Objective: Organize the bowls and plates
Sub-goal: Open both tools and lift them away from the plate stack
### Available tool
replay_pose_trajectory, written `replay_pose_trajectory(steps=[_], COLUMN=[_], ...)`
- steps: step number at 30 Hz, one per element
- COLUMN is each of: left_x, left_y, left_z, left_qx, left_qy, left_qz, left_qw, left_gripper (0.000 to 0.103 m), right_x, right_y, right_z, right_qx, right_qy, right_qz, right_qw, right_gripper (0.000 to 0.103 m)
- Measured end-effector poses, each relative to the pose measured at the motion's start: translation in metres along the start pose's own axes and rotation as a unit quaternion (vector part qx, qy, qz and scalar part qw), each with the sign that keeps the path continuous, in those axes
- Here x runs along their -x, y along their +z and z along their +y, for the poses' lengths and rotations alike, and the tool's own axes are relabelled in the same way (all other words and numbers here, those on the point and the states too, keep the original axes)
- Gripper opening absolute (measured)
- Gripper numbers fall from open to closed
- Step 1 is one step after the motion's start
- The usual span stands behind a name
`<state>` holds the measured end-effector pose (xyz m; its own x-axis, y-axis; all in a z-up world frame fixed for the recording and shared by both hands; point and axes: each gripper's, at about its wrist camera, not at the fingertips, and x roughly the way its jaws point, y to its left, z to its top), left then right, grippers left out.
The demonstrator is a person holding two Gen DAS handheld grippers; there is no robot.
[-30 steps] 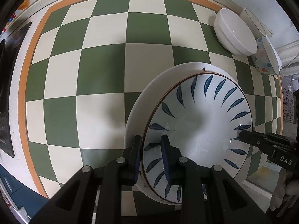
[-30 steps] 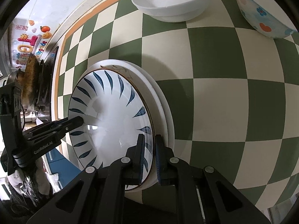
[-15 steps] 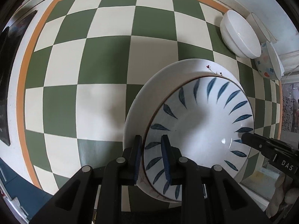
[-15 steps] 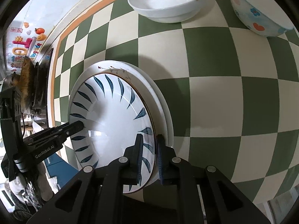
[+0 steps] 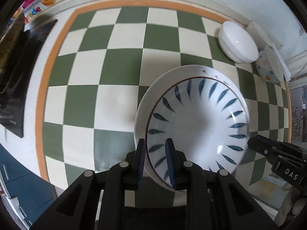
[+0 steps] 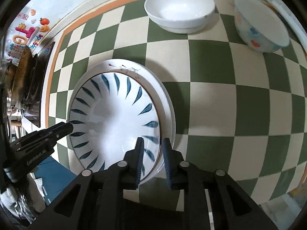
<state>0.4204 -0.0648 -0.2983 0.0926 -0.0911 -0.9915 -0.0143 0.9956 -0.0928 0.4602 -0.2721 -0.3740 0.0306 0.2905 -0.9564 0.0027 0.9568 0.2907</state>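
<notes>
A blue-leaf plate (image 5: pixel 197 126) lies stacked on a larger white plate (image 5: pixel 151 94) on the green-and-cream checked cloth. My left gripper (image 5: pixel 155 161) has its fingers either side of the leaf plate's near rim, slightly parted. My right gripper (image 6: pixel 152 159) straddles the opposite rim of the blue-leaf plate (image 6: pixel 115 118), its fingers parted wider than before, above the white plate (image 6: pixel 163 95). A white bowl (image 6: pixel 180 13) and a floral bowl (image 6: pixel 259 30) stand at the back.
The white bowl (image 5: pixel 238 42) and floral bowl (image 5: pixel 268 67) sit by the wall at the far right. A black stove (image 5: pixel 17 72) lies left of the cloth. Coloured stickers (image 6: pixel 28 34) mark the wall. The table's front edge is just behind the plates.
Both grippers' fingers have spread from clamped on the leaf plate's rim to slightly apart. The plates have settled on the cloth and the cameras have drawn back a little.
</notes>
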Motion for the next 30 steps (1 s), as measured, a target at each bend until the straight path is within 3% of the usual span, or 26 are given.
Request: replay_pose_trajectory(steps=[3,5,7,9,11,12,19,22,30], left_x=[0.02,0.036,0.051,0.069,0.086,0.094,0.147,0.164,0.198], left_y=[-0.014,-0.023,-0.031,-0.039,-0.047,-0.052,-0.086,-0.101,-0.136], left_z=[-0.005,-0.005,-0.006,-0.002,-0.001,0.0,0.007,0.005,0.003], left_qx=[-0.008,-0.019,-0.028,-0.033,-0.037,-0.039,-0.041,-0.049,-0.059], left_qy=[-0.001,0.001,0.005,0.003,0.007,0.008,0.005,0.002,-0.014], left_qz=[-0.021,-0.037,-0.053,-0.074,-0.094,-0.105,-0.164,-0.183,-0.211], left_qw=[0.9997,0.9991,0.9982,0.9967,0.9948,0.9937,0.9856,0.982,0.9755], left_gripper=[0.019,0.027,0.033,0.048,0.083,0.088,0.091,0.1,0.101], right_x=[0.016,0.029,0.048,0.068,0.09,0.1,0.161,0.179,0.221], right_y=[-0.014,-0.025,-0.039,-0.053,-0.068,-0.076,-0.131,-0.149,-0.196], right_z=[0.007,0.013,0.019,0.026,0.035,0.039,0.072,0.08,0.093], right_qx=[0.004,0.007,0.008,0.002,0.002,0.001,0.012,0.013,0.007], right_qy=[-0.005,-0.01,-0.015,-0.011,-0.011,-0.013,-0.032,-0.043,-0.056], right_qz=[-0.016,-0.031,-0.053,-0.077,-0.103,-0.114,-0.188,-0.216,-0.268], right_qw=[1.0,0.999,0.998,0.997,0.995,0.993,0.982,0.975,0.962], right_gripper=[0.033,0.039,0.052,0.062,0.073,0.079,0.093,0.095,0.097])
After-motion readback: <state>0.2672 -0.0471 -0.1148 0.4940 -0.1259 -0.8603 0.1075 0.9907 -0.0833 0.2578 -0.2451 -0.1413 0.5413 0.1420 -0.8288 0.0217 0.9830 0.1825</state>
